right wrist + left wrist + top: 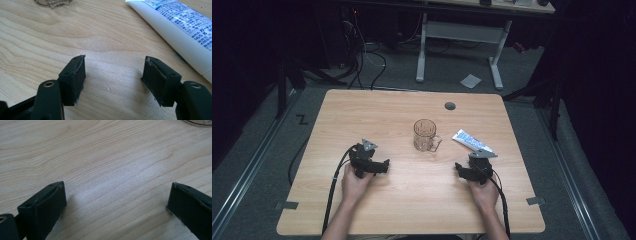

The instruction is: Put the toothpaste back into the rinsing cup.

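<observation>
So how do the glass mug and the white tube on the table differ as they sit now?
The glass mug stands upright near the middle of the table; the white tube lies flat, closer to the right gripper. The mug is clear and looks empty, with a handle on its side; the tube is opaque white with blue print. The mug is round and tall, the tube long and flattened. Both rest on the wood, apart from each other, and neither is held.

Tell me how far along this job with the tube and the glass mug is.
Barely started. The white tube lies flat on the table, apart from the upright glass mug. Left gripper and right gripper rest open, holding nothing. Likely next: the right gripper grasps the tube.
</observation>
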`<state>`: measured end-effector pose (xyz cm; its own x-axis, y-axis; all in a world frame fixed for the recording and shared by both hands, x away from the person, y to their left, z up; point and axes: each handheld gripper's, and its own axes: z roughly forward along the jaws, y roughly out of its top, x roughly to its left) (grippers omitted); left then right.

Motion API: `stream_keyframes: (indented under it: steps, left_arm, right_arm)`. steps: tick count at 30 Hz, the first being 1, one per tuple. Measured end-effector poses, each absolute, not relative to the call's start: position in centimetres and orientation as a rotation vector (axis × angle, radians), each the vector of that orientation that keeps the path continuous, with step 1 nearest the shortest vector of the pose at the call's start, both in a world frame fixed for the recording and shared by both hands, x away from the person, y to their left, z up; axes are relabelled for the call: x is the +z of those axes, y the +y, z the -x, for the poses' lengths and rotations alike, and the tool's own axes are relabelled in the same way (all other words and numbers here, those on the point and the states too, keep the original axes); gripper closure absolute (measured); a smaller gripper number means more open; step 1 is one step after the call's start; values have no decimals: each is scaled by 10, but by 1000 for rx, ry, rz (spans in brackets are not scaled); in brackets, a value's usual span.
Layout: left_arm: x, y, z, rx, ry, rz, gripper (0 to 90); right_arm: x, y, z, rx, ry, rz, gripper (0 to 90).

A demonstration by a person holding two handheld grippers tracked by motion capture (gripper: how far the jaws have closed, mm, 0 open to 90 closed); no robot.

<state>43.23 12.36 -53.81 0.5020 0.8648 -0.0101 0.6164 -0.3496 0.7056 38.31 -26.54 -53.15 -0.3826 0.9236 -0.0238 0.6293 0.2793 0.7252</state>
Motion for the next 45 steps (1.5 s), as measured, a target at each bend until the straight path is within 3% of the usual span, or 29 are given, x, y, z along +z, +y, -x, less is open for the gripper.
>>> stream_keyframes:
  steps: [25, 45]
  left_arm:
    - [-538, 124, -433, 487, 1208, -2089, 23]
    - [-538, 124, -433, 486, 1208, -2089, 23]
  right_arm:
    - [-532, -266, -383, 890, 2107, -1406, 342]
    - [-526, -278, -374, 892, 2053, -1476, 397]
